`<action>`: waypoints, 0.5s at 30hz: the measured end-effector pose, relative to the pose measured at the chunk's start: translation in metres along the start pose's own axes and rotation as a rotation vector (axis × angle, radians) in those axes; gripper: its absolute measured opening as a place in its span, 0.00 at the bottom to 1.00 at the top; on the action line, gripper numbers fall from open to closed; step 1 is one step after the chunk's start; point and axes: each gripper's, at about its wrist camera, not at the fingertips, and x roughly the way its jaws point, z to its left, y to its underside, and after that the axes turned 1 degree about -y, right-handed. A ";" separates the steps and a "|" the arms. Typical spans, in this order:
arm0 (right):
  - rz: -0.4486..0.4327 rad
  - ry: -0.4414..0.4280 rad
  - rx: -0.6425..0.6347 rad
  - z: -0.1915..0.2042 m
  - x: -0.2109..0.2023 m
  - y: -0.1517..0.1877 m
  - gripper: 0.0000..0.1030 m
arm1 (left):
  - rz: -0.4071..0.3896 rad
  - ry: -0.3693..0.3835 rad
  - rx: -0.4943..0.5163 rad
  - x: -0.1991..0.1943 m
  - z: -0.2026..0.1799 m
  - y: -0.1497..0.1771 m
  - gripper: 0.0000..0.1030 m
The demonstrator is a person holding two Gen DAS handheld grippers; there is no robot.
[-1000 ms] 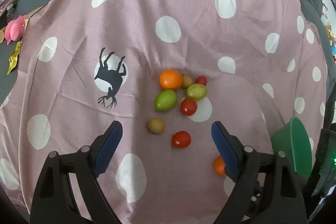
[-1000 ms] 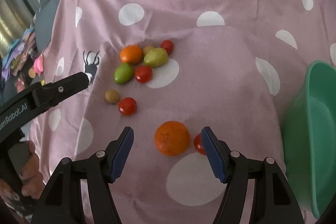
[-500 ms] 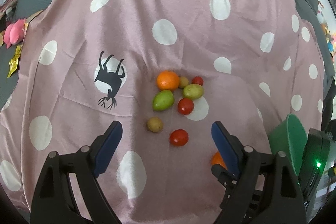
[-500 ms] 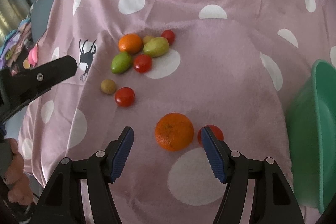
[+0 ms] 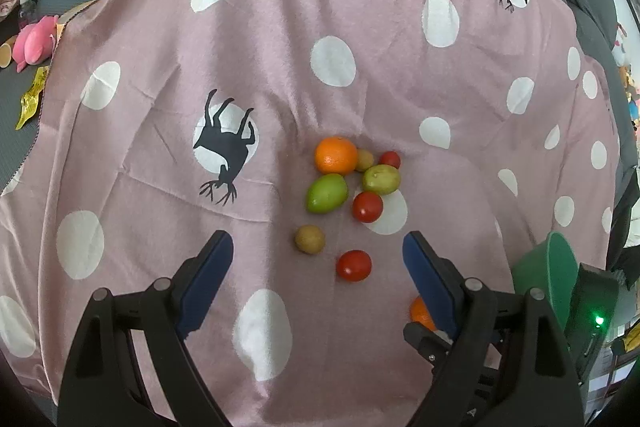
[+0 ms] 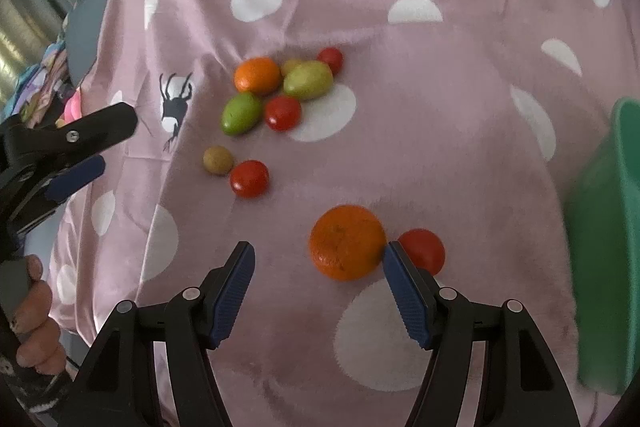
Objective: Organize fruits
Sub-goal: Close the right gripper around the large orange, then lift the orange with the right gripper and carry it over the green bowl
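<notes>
The right hand-held gripper [image 6: 318, 281] stands open just before the large orange [image 6: 347, 242], which lies beside a red tomato [image 6: 422, 251] and near the green bowl [image 6: 608, 247], so centre the jaws on the orange alone before closing.

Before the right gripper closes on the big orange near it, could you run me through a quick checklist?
1. Right gripper open: ok.
2. Big orange between the fingers: not ok; it sits ahead of the tips, toward the right finger.
3. Red tomato clear of the grasp: not ok; it lies right beside the orange.
4. Green bowl within view to the right: ok.
5. Bowl contents: cannot tell.
6. Left gripper out of the way: ok, open over the other fruit.
</notes>
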 end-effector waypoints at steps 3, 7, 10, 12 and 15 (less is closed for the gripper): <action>0.005 0.046 -0.002 0.000 0.006 -0.001 0.57 | 0.006 0.002 0.000 0.002 0.000 -0.001 0.84; 0.011 0.105 -0.006 -0.001 0.017 0.000 0.44 | 0.012 0.013 -0.003 0.005 0.001 -0.002 0.84; -0.005 0.113 0.007 -0.005 0.021 0.000 0.43 | 0.014 0.015 -0.005 0.008 0.002 -0.003 0.84; -0.018 0.103 0.021 -0.007 0.023 -0.001 0.43 | 0.019 0.015 -0.006 0.012 0.002 -0.004 0.84; -0.027 0.085 0.048 -0.011 0.027 -0.006 0.43 | 0.018 0.022 -0.014 0.016 0.002 -0.011 0.83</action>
